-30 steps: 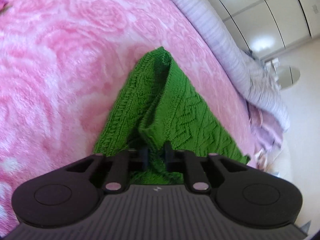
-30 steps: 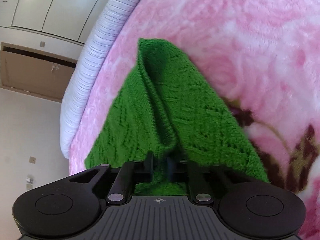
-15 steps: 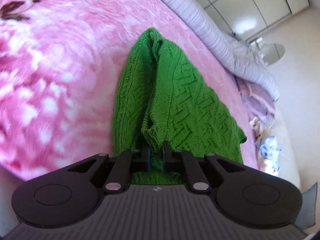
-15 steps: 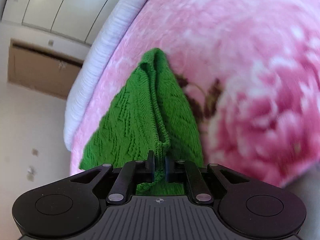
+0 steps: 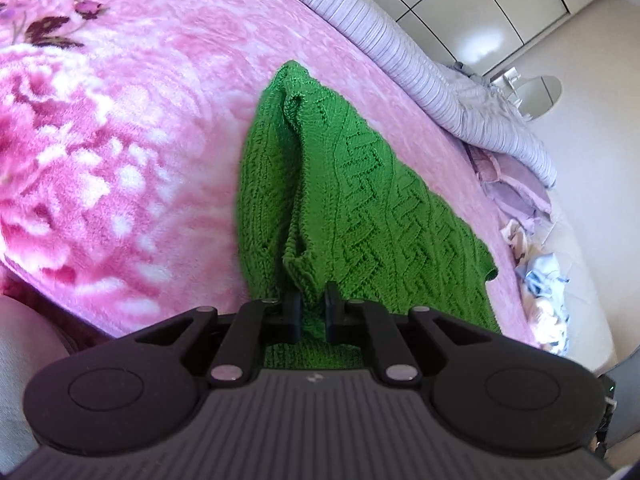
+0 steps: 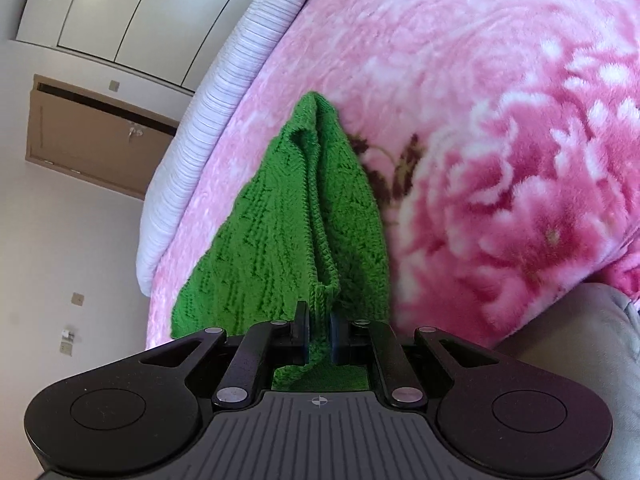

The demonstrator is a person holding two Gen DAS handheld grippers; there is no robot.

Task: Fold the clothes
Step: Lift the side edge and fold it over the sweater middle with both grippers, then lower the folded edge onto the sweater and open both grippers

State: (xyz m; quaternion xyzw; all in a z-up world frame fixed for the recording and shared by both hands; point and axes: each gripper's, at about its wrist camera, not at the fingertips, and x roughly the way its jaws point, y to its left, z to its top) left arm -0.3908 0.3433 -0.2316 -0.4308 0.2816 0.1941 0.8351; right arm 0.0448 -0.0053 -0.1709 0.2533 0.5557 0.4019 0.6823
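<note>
A green knitted garment [image 5: 352, 200] hangs doubled over above a pink flowered blanket [image 5: 120, 140]. My left gripper [image 5: 313, 304] is shut on one edge of it, the knit bunched between the fingers. My right gripper [image 6: 319, 320] is shut on another edge of the same green garment [image 6: 304, 216]. In both views the cloth runs away from the fingers to a narrow folded tip resting toward the blanket [image 6: 480, 100]. The part below the fingers is hidden by the gripper bodies.
A striped lilac duvet roll [image 5: 420, 72] lies along the far side of the bed, also in the right wrist view [image 6: 224, 92]. Crumpled clothes [image 5: 540, 276] lie past the bed's end. White wardrobe doors [image 6: 120, 12] and a brown door [image 6: 92, 136] stand behind.
Both grippers have lifted and pulled back toward the near bed edge with the garment held. The blanket's edge and flower print have come into view, and the garment hangs narrower.
</note>
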